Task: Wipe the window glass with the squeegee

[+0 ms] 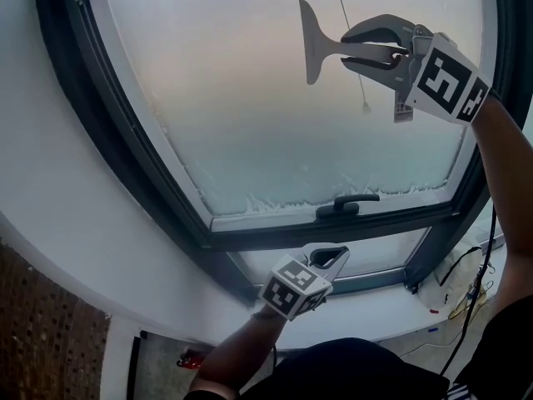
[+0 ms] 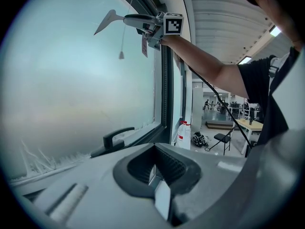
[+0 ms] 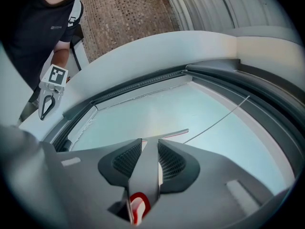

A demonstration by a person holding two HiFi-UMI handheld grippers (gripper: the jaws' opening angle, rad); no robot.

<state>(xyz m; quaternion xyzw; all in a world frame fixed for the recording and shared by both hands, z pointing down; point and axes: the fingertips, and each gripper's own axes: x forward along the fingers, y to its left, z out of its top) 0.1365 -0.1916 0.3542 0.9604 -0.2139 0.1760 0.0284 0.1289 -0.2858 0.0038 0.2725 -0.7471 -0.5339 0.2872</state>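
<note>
A grey squeegee (image 1: 312, 44) is up at the frosted window glass (image 1: 241, 115), its blade upright near the pane's top. Whether the blade touches the glass I cannot tell. My right gripper (image 1: 354, 47) is shut on the squeegee's handle. In the right gripper view the handle (image 3: 145, 175) runs between the jaws to the blade (image 3: 167, 135). The left gripper view shows the squeegee (image 2: 107, 20) high up in the right gripper (image 2: 138, 20). My left gripper (image 1: 333, 261) hangs low by the sill, shut and holding nothing, as the left gripper view (image 2: 155, 168) also shows.
A dark window handle (image 1: 348, 205) sits on the lower sash. A thin blind cord (image 1: 350, 23) hangs beside the squeegee. The dark window frame (image 1: 125, 140) surrounds the pane. Cables (image 1: 466, 282) lie at the right of the white sill (image 1: 375, 311). A white bottle (image 2: 183, 132) stands beyond.
</note>
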